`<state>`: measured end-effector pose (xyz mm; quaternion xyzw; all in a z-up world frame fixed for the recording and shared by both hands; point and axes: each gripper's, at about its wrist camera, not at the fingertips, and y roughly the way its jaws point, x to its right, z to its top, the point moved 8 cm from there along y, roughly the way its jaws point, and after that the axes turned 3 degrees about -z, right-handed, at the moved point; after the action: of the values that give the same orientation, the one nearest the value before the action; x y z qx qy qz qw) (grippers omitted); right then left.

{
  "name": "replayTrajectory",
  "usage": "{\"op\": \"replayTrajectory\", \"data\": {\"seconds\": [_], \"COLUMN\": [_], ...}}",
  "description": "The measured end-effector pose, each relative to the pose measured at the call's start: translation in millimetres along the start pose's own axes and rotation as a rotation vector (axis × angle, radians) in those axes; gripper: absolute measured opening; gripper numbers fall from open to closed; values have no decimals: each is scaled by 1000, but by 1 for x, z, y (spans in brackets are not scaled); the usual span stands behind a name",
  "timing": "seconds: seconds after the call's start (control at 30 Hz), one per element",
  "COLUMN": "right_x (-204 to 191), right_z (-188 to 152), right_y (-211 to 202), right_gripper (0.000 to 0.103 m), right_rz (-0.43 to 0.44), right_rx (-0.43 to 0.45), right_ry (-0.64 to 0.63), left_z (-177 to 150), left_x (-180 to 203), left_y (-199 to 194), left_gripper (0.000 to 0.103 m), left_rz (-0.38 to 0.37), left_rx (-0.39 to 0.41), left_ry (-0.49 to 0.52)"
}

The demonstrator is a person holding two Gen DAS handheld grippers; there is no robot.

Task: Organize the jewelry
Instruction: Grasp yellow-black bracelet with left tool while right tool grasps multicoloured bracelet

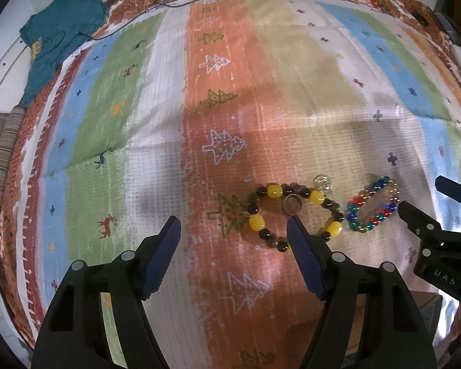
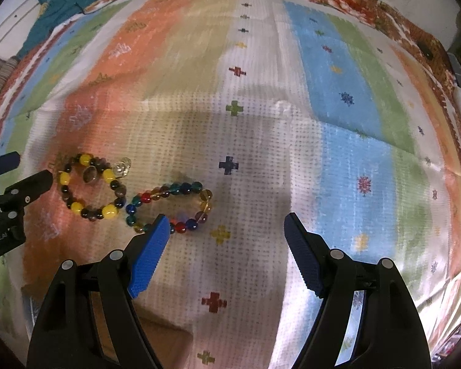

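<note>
Left gripper (image 1: 233, 227) jaws spread wide, nothing between them; right gripper (image 2: 226, 224) likewise agape and empty; both point down at the striped patterned cloth (image 1: 169, 92). Yellow-and-dark bead bracelet (image 1: 295, 215) lies flat just past the left gripper's right finger; multicoloured bead bracelet (image 2: 169, 206) beside it, almost touching, at the right gripper's left fingertip; teal garment (image 1: 58, 37) far corner.

a striped cloth (image 1: 199, 70) in orange, green, blue, white and tan, with small trees, crosses and deer, covers the surface. a teal garment (image 1: 58, 33) lies crumpled at its far left corner, thin dark cords (image 1: 181, 1) trailing nearby. soft shadows darken the middle.
</note>
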<state>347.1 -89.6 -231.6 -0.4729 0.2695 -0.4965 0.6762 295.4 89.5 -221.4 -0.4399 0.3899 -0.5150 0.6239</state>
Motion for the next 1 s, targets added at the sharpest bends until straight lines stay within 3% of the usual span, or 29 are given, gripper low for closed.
{"op": "replayTrajectory", "data": {"seconds": [0.47,0.7,0.8,0.87,0.93,1.0], "right_x": [-3,-5,-8,-11,-13,-16], "right_z": [4,6,5,5,5,4], "right_y": [25,27,27,26,25,23], "right_gripper": [76,65,54,39,28,13], "right_rz": [-26,-34,-28,-20,-18,-6], "right_rx": [-34,-28,-23,-18,-16,-17], "right_ry": [-33,-56,-69,-81,-95,-107], "left_z": [-1,-4,-5,-7,-7,-8], "left_x": [-6,-6,-4,-4,-6,-9], "left_y": [37,42,43,42,41,40], "left_gripper": [63,58,52,44,23,11], "left_rz": [11,23,24,19,22,28], "left_rx": [-72,-81,-76,-68,-66,-68], "left_ry": [9,20,18,21,22,14]}}
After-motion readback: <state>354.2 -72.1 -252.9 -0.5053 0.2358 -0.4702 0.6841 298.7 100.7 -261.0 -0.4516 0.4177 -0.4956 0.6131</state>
